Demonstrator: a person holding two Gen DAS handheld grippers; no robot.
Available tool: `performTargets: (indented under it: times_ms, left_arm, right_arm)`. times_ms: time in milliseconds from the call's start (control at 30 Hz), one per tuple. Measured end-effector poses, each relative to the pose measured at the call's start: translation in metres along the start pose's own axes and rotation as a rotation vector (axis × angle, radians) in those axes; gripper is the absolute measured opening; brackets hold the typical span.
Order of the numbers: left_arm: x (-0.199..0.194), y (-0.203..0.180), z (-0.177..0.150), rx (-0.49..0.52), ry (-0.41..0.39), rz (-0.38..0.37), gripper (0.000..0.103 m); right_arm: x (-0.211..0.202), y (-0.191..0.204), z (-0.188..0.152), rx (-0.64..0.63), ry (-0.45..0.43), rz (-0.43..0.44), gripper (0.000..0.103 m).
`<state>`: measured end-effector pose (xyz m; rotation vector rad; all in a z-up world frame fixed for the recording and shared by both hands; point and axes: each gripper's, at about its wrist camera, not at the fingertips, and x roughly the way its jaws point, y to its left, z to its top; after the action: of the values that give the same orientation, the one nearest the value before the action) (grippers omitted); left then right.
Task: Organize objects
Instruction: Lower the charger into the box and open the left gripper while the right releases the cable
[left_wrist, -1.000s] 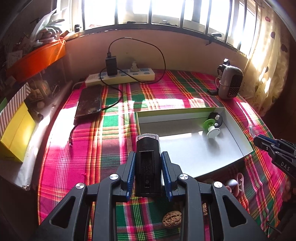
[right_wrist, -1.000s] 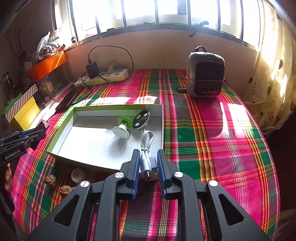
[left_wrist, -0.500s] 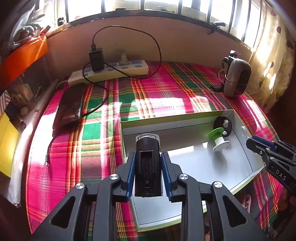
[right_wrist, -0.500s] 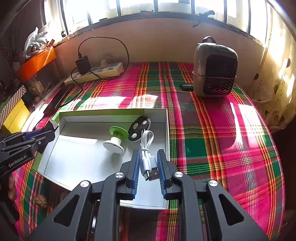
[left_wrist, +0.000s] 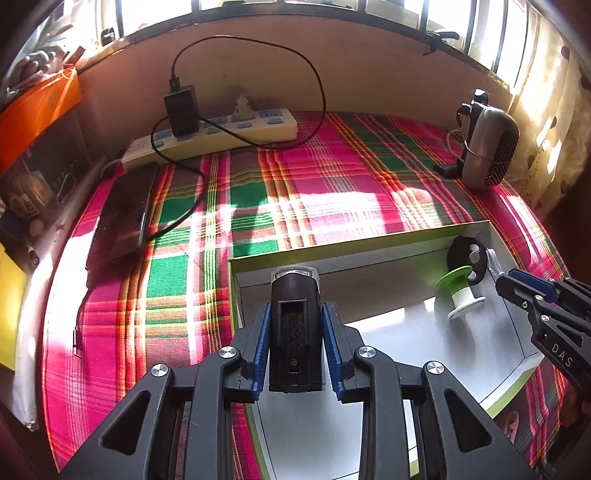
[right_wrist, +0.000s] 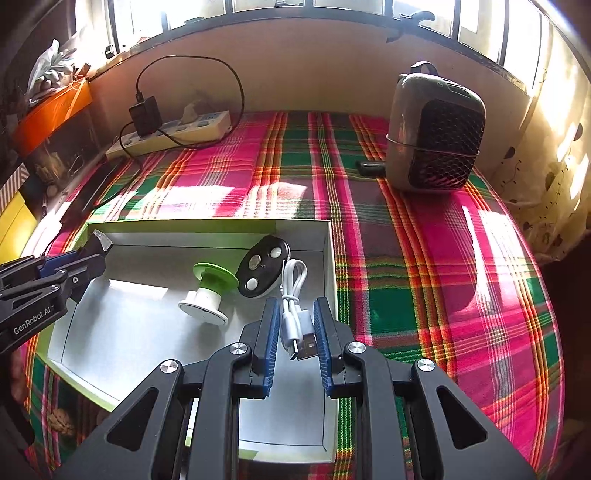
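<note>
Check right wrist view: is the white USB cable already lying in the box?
No, the right tool holds the white USB cable clamped above the box.

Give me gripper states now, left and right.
Left gripper: shut on a black device, over the tray.
Right gripper: shut on a white USB cable, also over the tray.

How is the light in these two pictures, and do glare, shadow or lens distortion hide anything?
Left wrist view: the windows are blown out white; sun patches glare on the plaid cloth, the fisheye bends the wall, and the corners go black. Right wrist view: the sun washes out the curtain and streaks the cloth, and the tray floor is half sunlit, half shaded. Both are sharp.
</note>
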<state>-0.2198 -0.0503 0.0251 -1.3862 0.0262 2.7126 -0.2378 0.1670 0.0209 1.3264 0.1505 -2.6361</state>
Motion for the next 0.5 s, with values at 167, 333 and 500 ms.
performTargets:
  times_ms: [167,333,500]
  left_arm:
    - [0.005,-0.001,-0.001,0.005,0.005,0.0,0.025]
    - [0.007,0.0,0.002,-0.006,0.003,0.001,0.025]
    - [0.01,-0.003,0.002,0.005,0.001,0.007,0.025]
  right_arm:
    - [0.004,0.003,0.003,-0.012,0.016,-0.02,0.02]
    - [0.011,0.005,0.004,-0.006,0.036,-0.006,0.019]
    - [0.016,0.005,0.004,0.016,0.036,-0.001,0.019]
